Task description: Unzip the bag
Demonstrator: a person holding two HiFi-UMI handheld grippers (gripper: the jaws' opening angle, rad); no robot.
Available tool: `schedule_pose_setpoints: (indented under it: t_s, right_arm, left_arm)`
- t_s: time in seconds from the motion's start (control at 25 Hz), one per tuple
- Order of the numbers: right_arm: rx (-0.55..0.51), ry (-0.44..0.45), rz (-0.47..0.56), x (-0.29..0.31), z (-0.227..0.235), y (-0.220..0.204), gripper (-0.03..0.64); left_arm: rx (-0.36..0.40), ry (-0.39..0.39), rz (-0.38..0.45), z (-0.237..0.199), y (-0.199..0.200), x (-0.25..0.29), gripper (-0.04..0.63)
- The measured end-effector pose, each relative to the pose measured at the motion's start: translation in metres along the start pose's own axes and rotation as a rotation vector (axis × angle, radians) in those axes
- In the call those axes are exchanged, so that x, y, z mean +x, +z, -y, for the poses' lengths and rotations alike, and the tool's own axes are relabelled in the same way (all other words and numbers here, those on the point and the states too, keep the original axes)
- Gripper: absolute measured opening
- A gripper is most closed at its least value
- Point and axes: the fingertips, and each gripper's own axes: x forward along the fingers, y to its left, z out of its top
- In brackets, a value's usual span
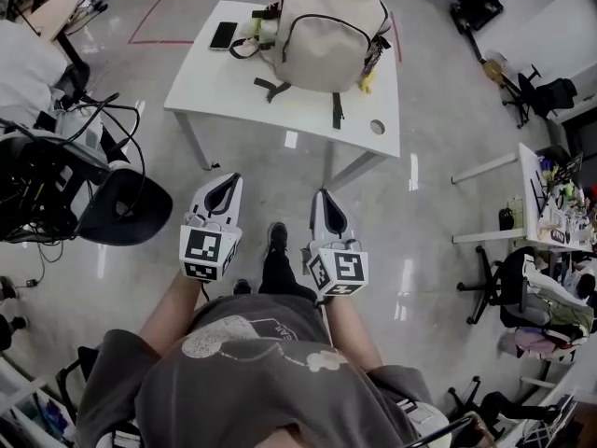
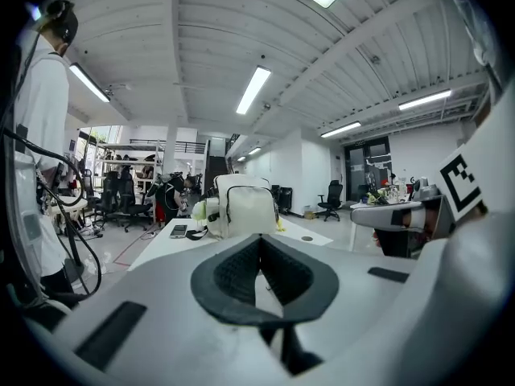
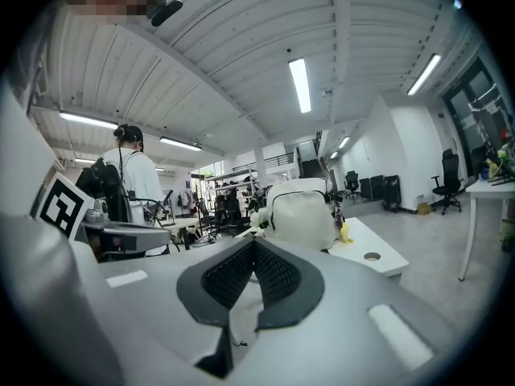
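Beige backpack (image 1: 331, 35) on tabletop (image 1: 215, 82), far side, nearer right edge. Black zipper (image 1: 308, 19) arcs over its front; I can't spot pull. Smartphone (image 1: 223, 35) near far left corner. My left tongs (image 1: 227, 187) and right tongs (image 1: 326, 205) both clenched, empty, well short of tabletop. I'd step in, release both, find pull, brace fabric with other.

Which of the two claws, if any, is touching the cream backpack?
Apart, both. The head view shows the left gripper and right gripper over the floor, well short of the table where the backpack sits.
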Motion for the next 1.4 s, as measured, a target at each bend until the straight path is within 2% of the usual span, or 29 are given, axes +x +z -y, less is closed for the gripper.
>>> schedule_pose_setpoints:
  t_s: [0.16,0.36,0.44,0.6,0.84,1.24,1.4]
  right_arm:
    - [0.014,0.034,0.01,0.044,0.019,0.004,0.0]
    - [0.007,0.071,0.003,0.07,0.073,0.006,0.0]
    - [0.007,0.09,-0.007,0.088,0.083,0.013,0.0]
    - [-0.002,0.127,-0.024,0.14,0.082,0.025,0.0]
    - [-0.012,0.198,-0.05,0.175,0.107,0.03,0.0]
    - [-0.037,0.284,-0.08,0.225,0.103,0.02,0.0]
    - [-0.064,0.302,-0.098,0.247,0.09,0.017,0.0]
  left_arm:
    - [-0.052,0.036,-0.006,-0.019,-0.001,0.033,0.006]
    - [-0.069,0.077,-0.009,-0.003,0.002,0.083,0.006]
    - [-0.079,0.095,-0.007,-0.01,0.012,0.102,0.006]
    - [-0.108,0.132,-0.012,-0.049,0.025,0.131,0.006]
    - [-0.125,0.183,-0.018,-0.055,0.033,0.167,0.006]
    - [-0.137,0.206,0.007,-0.082,0.034,0.189,0.006]
    - [-0.13,0.185,0.005,-0.101,0.033,0.208,0.006]
